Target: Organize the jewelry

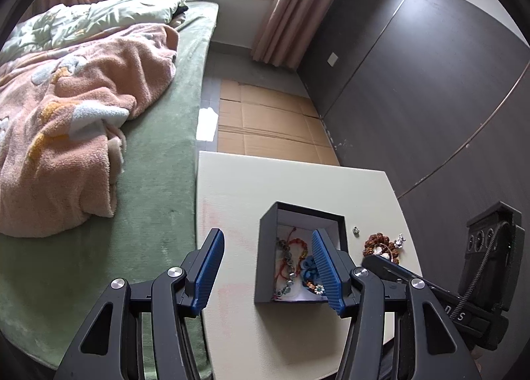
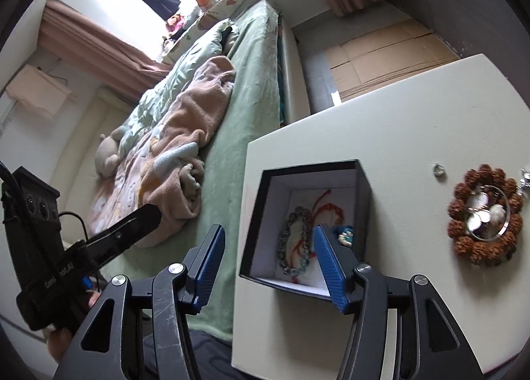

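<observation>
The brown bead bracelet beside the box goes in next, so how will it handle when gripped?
The brown bead bracelet is a loop of knobbly beads, so it will likely sag, not stay round. The rough beads should grip well. The small pieces lying inside its ring may be loose and stay behind.

Blue beads (image 2: pixel 344 235) half behind tongs' finger (image 2: pixel 328 264)

Only bits of letters show. The right gripper (image 1: pixel 463 310) has white letters on its black side; I can make out "n" and "S". The left gripper (image 2: pixel 63 277) has writing too blurry to read.
</observation>
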`<state>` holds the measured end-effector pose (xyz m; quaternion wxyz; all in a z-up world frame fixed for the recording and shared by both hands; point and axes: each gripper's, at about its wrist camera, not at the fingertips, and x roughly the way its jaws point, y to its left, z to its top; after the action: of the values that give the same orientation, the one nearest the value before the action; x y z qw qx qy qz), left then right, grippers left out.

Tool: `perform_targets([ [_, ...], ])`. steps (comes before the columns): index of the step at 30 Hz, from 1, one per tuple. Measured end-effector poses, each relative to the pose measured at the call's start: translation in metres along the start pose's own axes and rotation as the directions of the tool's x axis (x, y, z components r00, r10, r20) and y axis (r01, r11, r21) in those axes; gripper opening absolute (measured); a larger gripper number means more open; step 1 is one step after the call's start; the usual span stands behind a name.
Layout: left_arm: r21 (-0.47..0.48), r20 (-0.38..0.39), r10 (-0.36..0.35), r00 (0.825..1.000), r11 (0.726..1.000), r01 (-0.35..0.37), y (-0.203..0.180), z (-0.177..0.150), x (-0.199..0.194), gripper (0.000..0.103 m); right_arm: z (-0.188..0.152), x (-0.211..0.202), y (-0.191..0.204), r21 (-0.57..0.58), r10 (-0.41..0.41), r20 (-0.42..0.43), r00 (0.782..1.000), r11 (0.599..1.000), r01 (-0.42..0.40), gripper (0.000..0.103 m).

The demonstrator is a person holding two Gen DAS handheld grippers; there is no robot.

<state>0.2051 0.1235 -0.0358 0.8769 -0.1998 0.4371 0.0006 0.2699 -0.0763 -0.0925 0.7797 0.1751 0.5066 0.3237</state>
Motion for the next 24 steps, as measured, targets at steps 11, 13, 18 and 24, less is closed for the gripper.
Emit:
perform_targets([
  [11, 0.093, -0.038, -0.039, 0.999, 0.995, 0.042, -0.053, -0.009, 0.014, 0.057, -0.017, -0.084, -0.049, 0.083, -0.107, 0.155, 0.982, 0.992, 0.095, 0.066],
  [13, 0.117, -0.051, -0.043, 0.998, 0.992, 0.049, -0.067, -0.011, 0.019, 0.057, -0.017, -0.095, -0.058, 0.101, -0.107, 0.175, 0.979, 0.991, 0.090, 0.067],
  [18, 0.168, -0.075, -0.048, 0.996, 0.984, 0.060, -0.097, -0.016, 0.030, 0.057, -0.017, -0.115, -0.089, 0.158, -0.125, 0.213, 0.969, 0.983, 0.093, 0.069],
  [24, 0.231, -0.150, -0.059, 0.987, 0.969, 0.093, -0.139, -0.026, 0.062, 0.057, -0.023, -0.125, -0.126, 0.228, -0.118, 0.244, 0.963, 0.972, 0.061, 0.070],
])
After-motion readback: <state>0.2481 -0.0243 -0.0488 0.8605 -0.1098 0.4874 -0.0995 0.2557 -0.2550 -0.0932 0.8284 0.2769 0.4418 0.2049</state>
